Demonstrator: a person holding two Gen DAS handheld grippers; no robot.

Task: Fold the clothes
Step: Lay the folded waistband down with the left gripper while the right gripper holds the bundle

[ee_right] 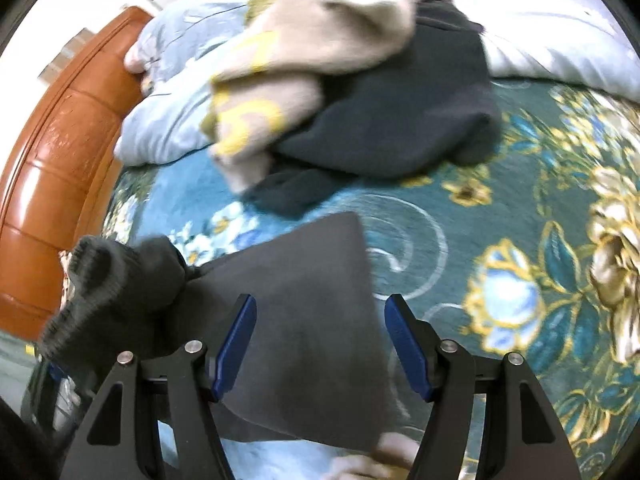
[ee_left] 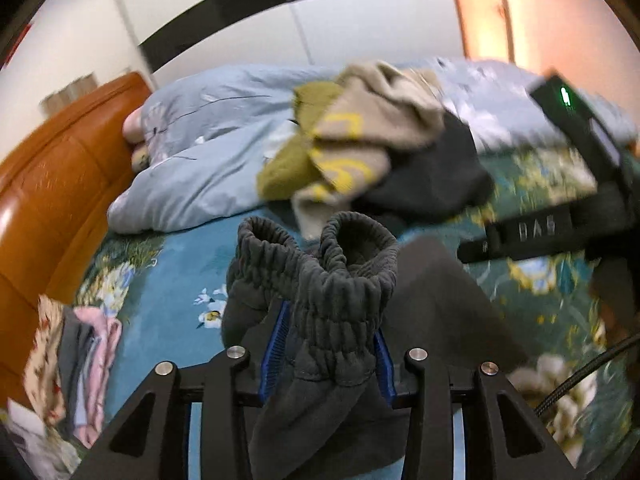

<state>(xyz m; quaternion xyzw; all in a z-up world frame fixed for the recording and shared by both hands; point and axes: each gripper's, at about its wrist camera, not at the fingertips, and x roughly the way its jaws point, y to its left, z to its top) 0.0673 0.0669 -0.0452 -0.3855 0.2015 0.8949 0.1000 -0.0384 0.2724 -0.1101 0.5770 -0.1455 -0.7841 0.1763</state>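
My left gripper (ee_left: 326,344) is shut on the ribbed cuffs of dark grey trousers (ee_left: 320,280), holding them bunched above the bed. The same cuffs show at the left of the right wrist view (ee_right: 116,288), with the trouser leg (ee_right: 304,320) spread flat below. My right gripper (ee_right: 320,344) is open, its blue pads either side of that flat leg, not touching it. The right gripper's body shows at the right of the left wrist view (ee_left: 560,220).
A pile of unfolded clothes, beige-yellow (ee_left: 352,136) over dark (ee_right: 400,112), lies further up the floral bedspread (ee_right: 520,240). A light blue duvet (ee_left: 192,168) lies against the orange headboard (ee_left: 52,184). Folded clothes (ee_left: 76,360) sit at the left.
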